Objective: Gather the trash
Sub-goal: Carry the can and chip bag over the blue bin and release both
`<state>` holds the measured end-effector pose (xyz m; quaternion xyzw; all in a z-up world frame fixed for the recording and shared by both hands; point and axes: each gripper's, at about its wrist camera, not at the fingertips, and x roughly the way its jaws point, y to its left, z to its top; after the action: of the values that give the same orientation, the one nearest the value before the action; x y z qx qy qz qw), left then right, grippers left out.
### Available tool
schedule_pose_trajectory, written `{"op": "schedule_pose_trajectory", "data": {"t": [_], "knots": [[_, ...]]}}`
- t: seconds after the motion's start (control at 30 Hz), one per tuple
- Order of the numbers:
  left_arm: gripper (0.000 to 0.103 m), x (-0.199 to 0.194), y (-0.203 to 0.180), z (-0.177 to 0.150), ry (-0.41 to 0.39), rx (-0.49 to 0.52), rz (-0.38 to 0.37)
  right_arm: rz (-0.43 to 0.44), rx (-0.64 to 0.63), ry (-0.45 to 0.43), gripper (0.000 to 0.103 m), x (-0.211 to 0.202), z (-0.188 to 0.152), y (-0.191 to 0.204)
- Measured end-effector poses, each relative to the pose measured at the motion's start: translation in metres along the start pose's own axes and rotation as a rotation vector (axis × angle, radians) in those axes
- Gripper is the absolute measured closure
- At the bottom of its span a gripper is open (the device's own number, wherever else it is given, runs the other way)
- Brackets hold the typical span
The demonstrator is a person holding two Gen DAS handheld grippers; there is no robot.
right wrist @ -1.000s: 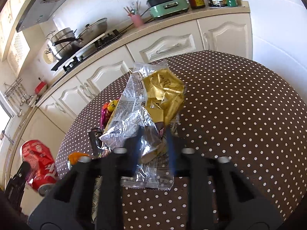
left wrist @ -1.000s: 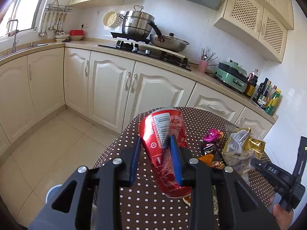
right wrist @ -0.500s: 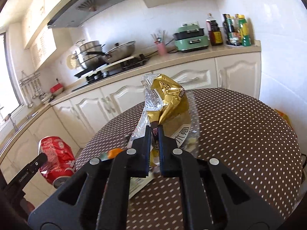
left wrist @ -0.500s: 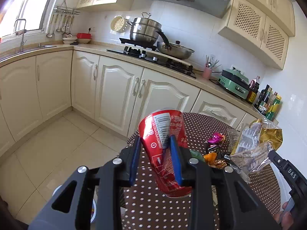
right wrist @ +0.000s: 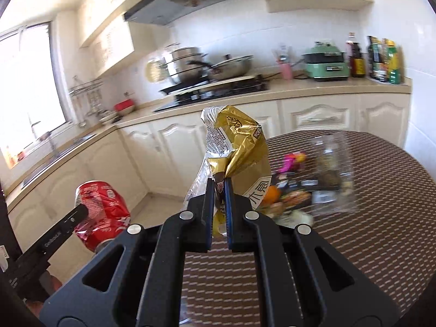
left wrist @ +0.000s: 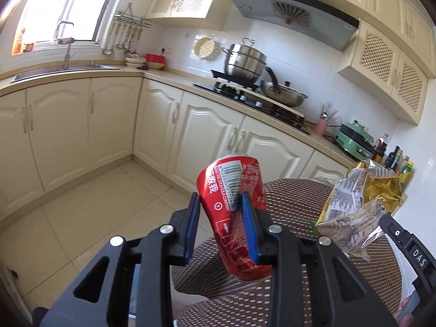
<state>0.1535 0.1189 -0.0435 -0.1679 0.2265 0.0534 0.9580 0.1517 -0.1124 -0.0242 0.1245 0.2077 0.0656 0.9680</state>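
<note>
Left wrist view: my left hand-held gripper (left wrist: 221, 212) clamps the dented, light can (left wrist: 235, 212) mid-body above the tabletop (left wrist: 294, 204) edge, while my right hand-held gripper (right wrist: 218, 190) pinches the crinkly, slippery wrapper (right wrist: 239, 147) low.

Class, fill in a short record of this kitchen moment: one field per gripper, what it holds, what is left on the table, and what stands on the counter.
left gripper: shut on the crushed red can, held off the table
right gripper: shut on the gold snack bag, lifted
table: dotted cloth; small wrappers and a clear packet remain
counter: pots on the stove, green appliance, bottles
</note>
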Motion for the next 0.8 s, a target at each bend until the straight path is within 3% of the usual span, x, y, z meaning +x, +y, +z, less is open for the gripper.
{"op": "schedule_pose_trajectory", "data": {"t": [0.23,0.47,0.63,0.8], "knots": [[0.074,-0.004,0.075,-0.005,0.023,-0.061,0.103,0.134,-0.099,0.084,0.095,0.029,-0.033,0.083],[0.073,0.026,0.146,-0.031,0.125,-0.111,0.218,0.227,-0.188,0.237,0.095,0.084,-0.092,0.148],[0.073,0.071,0.194,-0.067,0.270,-0.154,0.292,0.255,-0.247,0.369,0.095,0.132,-0.145,0.175],[0.073,0.123,0.228,-0.108,0.427,-0.186,0.335,0.225,-0.294,0.520,0.095,0.188,-0.209,0.183]]}}
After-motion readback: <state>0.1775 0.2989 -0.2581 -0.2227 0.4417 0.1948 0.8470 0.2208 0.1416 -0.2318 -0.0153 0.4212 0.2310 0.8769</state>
